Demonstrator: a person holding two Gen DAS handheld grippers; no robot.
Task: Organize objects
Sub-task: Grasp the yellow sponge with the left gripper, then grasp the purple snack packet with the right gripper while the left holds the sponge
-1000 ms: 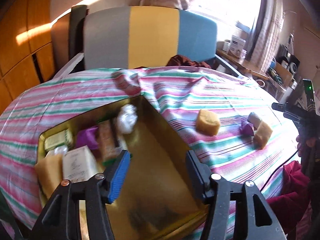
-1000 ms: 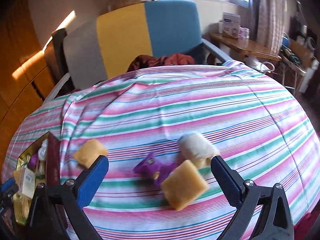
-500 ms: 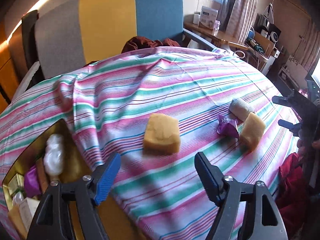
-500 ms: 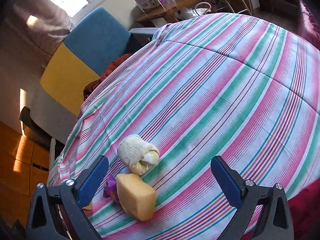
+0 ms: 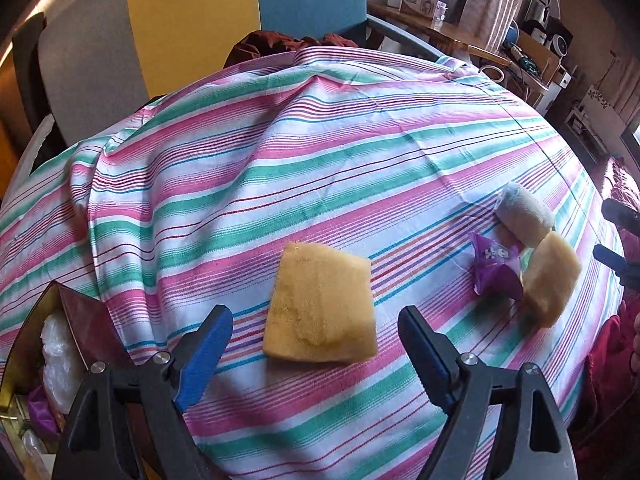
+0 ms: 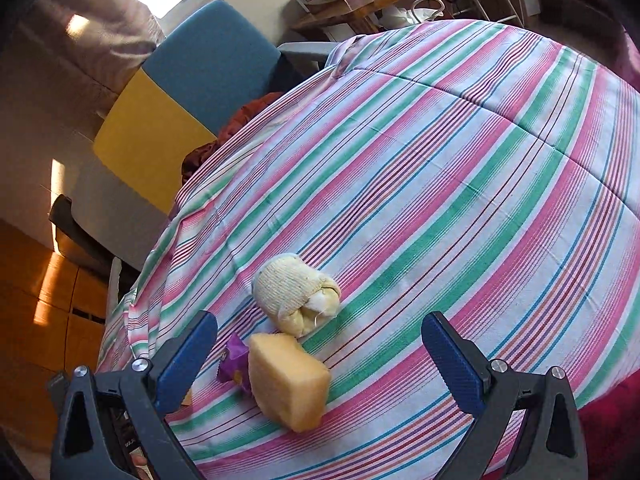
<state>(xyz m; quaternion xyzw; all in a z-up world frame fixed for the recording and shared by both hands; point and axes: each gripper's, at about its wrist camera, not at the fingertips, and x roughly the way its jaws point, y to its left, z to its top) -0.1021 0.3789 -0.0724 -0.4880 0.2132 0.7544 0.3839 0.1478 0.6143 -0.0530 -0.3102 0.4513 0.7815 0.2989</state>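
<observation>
A bench covered with a striped cloth (image 5: 320,168) in pink, green and white carries everything. The cloth is creased toward the far left side. Near the front of the left wrist view a flat yellow sponge (image 5: 320,306) lies on the stripes by itself. Well to its right sits a cluster of three: a second yellow sponge (image 6: 288,386) standing on edge, a purple wrapper (image 6: 234,362) just beside it, and a rolled cream sock (image 6: 296,294) behind them, close to or touching that sponge. At the left edge a gold tin (image 5: 76,320) rests on the cloth, holding assorted small items.
</observation>
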